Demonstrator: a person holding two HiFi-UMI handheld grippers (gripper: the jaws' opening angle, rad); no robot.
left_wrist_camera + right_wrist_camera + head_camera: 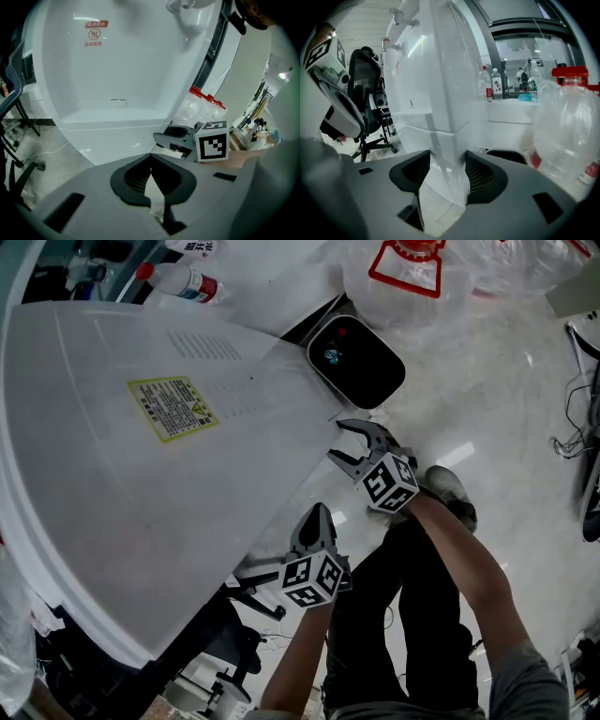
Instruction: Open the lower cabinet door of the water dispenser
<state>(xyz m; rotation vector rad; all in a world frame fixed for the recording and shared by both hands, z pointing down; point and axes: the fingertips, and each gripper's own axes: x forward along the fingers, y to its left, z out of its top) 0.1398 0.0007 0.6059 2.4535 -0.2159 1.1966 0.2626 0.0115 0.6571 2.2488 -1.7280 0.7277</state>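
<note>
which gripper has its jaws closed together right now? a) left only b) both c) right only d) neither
a: in its own view the left gripper has its jaws met at the tips with nothing between them, while the right gripper has its jaws apart, with a corner of the water dispenser showing between them.

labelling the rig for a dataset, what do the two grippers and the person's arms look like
The left gripper and right gripper both have grey bodies with dark, ribbed fingers. Each carries a white cube printed with black square markers. The right arm wears a grey short sleeve. Any sleeve on the left arm is out of view.
</note>
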